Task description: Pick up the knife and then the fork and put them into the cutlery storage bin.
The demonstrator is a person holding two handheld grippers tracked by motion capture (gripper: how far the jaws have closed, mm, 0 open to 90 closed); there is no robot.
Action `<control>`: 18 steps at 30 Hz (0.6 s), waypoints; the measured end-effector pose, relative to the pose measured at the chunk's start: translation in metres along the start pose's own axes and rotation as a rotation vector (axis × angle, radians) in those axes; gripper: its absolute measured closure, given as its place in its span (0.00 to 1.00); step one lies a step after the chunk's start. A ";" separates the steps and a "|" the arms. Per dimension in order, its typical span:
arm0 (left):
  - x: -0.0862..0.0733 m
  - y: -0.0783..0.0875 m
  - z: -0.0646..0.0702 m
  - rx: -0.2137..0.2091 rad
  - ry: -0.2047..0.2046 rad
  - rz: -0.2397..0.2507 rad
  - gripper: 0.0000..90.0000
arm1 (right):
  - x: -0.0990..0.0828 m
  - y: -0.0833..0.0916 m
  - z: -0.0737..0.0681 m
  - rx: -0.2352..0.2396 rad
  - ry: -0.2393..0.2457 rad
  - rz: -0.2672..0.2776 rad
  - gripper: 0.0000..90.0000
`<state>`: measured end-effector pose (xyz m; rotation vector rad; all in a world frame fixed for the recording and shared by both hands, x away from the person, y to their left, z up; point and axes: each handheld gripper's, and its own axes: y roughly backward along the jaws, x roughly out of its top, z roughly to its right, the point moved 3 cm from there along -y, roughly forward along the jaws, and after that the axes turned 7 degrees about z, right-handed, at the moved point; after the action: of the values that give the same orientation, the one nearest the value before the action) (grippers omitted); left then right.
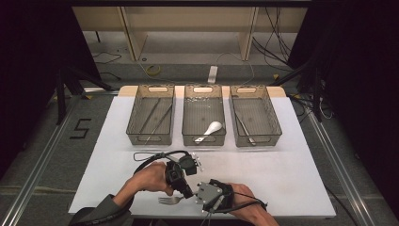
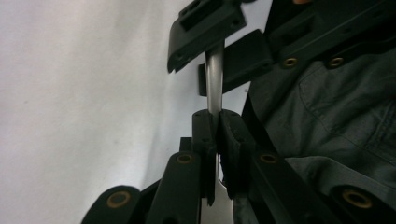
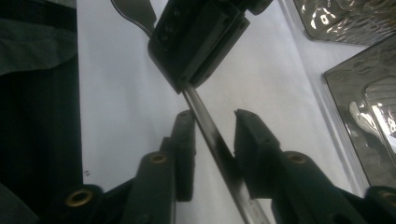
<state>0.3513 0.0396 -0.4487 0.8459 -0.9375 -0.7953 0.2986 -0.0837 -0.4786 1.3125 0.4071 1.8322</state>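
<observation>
- The fork lies low near the front edge of the white table, prongs pointing left
- The left gripper is pinched tight on the fork's thin handle; keep that pinch firm so the fork cannot slip or spin
- The right gripper has its jaws partly open, one on each side of the handle, and a gap shows on the right side, so it does not hold the fork yet
- Shut the right jaws slowly, straight onto the handle, a little away from the left jaws so the two do not bump
- Only let go with the left one when the right one grips well
- Farther back stand three trays; the middle tray has a white spoon, the side ones hold long metal things, so I think the fork goes in one of them
</observation>
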 end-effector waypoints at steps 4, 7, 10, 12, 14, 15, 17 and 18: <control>0.000 -0.001 0.002 -0.005 -0.005 -0.005 0.94 | 0.001 -0.001 -0.003 0.018 0.037 -0.005 0.84; 0.001 0.001 0.002 0.000 -0.017 0.004 0.94 | 0.000 -0.002 -0.007 0.039 0.068 -0.017 0.95; 0.001 0.002 0.003 0.006 -0.034 0.017 0.94 | 0.000 -0.002 -0.007 0.061 0.100 -0.023 0.97; 0.001 0.004 0.001 0.005 -0.028 0.039 0.93 | -0.001 -0.001 -0.005 0.064 0.100 -0.026 0.97; 0.001 0.008 0.000 0.010 -0.022 0.066 0.91 | -0.002 0.000 -0.002 0.065 0.075 -0.023 0.97; 0.001 0.011 -0.001 0.023 -0.022 0.091 0.87 | -0.003 0.000 -0.002 0.061 0.068 -0.027 0.97; 0.002 0.019 -0.003 0.045 -0.011 0.169 0.82 | -0.005 0.000 0.000 0.055 0.063 -0.046 0.97; 0.002 0.023 -0.003 0.056 -0.004 0.193 0.82 | -0.007 0.000 0.002 0.049 0.060 -0.053 0.97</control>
<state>0.3600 0.0485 -0.4290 0.7887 -1.0326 -0.6066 0.3012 -0.0898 -0.4823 1.2697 0.5169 1.8317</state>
